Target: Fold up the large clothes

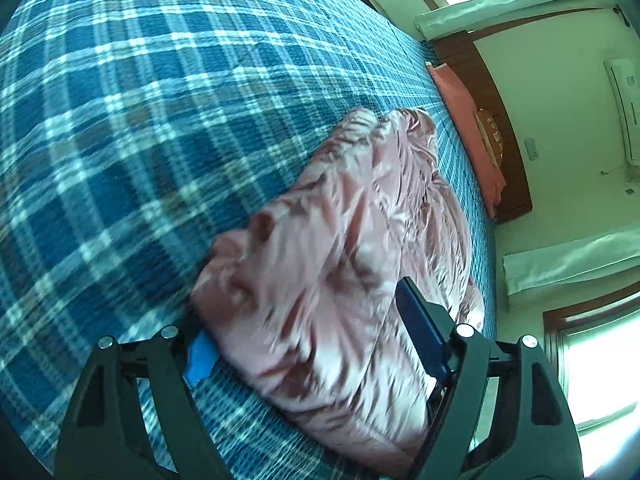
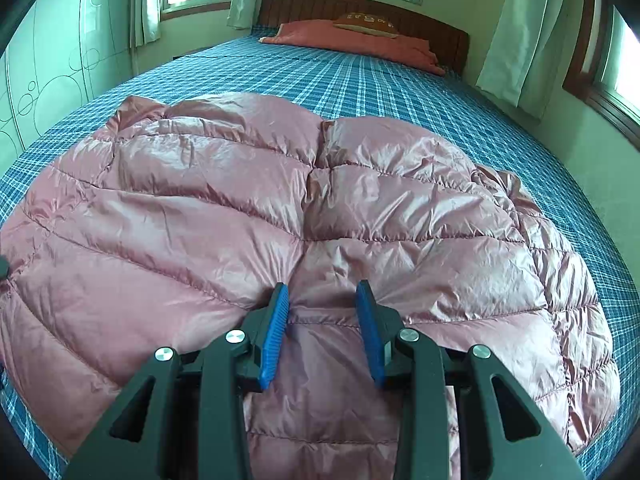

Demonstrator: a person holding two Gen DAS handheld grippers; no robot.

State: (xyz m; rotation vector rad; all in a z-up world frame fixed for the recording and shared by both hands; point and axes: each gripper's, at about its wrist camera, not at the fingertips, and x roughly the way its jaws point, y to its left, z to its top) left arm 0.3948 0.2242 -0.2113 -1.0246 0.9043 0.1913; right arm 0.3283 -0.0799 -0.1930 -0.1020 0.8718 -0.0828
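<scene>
A pink quilted down jacket (image 2: 280,208) lies spread on the blue plaid bedspread (image 2: 360,80). In the right wrist view my right gripper (image 2: 324,300) rests on the jacket's near edge, blue pads apart with a fold of fabric between them, not clamped. In the left wrist view the jacket (image 1: 344,240) is seen from its end, blurred. My left gripper (image 1: 304,320) is wide open around that end, one blue pad (image 1: 200,356) low beside the fabric, the other pad (image 1: 420,328) over it.
A pink pillow (image 2: 360,42) with a small brown cushion (image 2: 366,24) lies at the wooden headboard (image 2: 360,6). Curtains and windows stand on both sides. The bedspread (image 1: 160,120) stretches wide to the left of the jacket.
</scene>
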